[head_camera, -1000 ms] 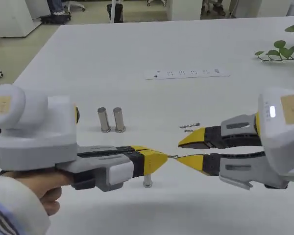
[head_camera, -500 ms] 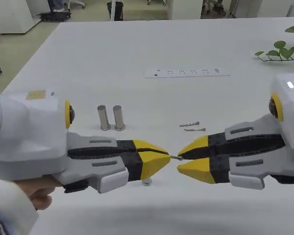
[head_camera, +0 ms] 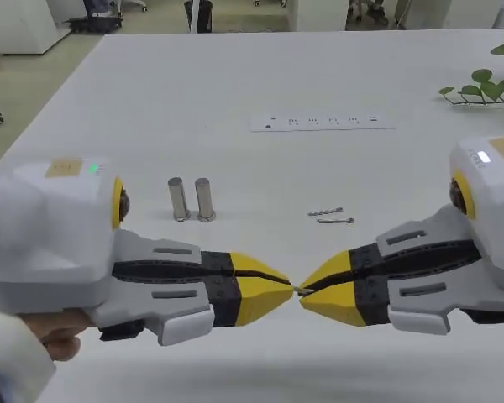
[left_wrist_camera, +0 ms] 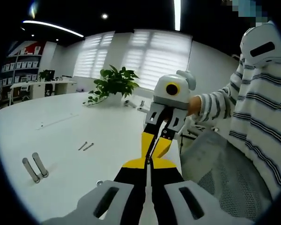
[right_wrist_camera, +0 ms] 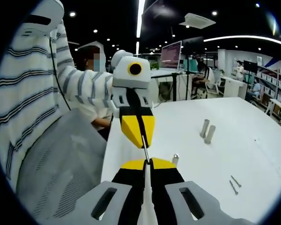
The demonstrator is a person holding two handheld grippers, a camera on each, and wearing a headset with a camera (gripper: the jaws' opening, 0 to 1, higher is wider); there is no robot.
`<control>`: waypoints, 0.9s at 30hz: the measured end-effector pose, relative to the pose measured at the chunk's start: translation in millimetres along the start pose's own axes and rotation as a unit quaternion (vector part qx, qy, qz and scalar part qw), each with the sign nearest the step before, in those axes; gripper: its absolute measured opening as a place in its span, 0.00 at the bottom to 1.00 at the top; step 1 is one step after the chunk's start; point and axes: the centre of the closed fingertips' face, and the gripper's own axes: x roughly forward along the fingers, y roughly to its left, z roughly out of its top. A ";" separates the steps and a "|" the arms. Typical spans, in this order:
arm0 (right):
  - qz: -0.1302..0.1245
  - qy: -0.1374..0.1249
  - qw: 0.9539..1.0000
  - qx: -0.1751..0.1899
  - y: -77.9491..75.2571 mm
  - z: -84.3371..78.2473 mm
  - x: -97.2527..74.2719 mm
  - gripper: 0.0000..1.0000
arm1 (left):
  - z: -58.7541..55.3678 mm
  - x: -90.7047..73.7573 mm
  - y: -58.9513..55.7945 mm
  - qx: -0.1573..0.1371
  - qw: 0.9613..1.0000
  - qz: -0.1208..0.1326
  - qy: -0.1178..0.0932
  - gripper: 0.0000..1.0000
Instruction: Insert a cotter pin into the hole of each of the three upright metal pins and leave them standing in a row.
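A white counter (head_camera: 235, 92) in a bright office with blinded windows (left_wrist_camera: 131, 56) carries a power strip (head_camera: 323, 124), a plant (head_camera: 479, 88) at its far right edge, two metal pins (head_camera: 178, 200) standing upright side by side, and two spare cotter pins (head_camera: 326, 211) lying near them to the right. A third pin (right_wrist_camera: 175, 159) stands upright just beside the right gripper's jaws. Low over the near counter, the left gripper (head_camera: 287, 284) and right gripper (head_camera: 304, 294) point tip to tip, level, both clenched on one cotter pin (right_wrist_camera: 144, 147) bridging their tips.
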 end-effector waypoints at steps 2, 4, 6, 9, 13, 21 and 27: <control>0.004 0.008 1.000 0.001 1.2 -3.1 -0.1 0.05 | -4.0 1.7 -0.4 0.003 1.000 -0.001 0.008 0.00; 0.008 0.015 1.000 0.001 2.4 -5.5 -0.5 0.05 | -8.9 2.7 -1.6 0.013 1.000 -0.004 0.021 0.00; 0.012 0.020 1.000 -0.001 3.6 -6.8 -0.9 0.04 | -10.5 3.0 -2.5 0.016 1.000 -0.007 0.025 0.00; 0.017 0.025 1.000 -0.004 4.9 -7.9 -1.2 0.04 | -13.4 3.1 -3.0 0.019 0.999 -0.010 0.033 0.00; 0.028 0.035 0.999 -0.008 8.5 -9.8 -1.2 0.04 | -18.2 3.7 -5.2 0.031 0.998 -0.018 0.047 0.00; 0.035 0.039 0.999 0.002 10.2 -10.3 -2.9 0.03 | -19.9 4.7 -6.3 0.033 0.998 -0.021 0.053 0.00; 0.024 0.038 0.999 0.005 3.5 -11.4 -3.0 0.03 | -18.6 6.1 -0.6 0.034 0.998 -0.004 0.046 0.01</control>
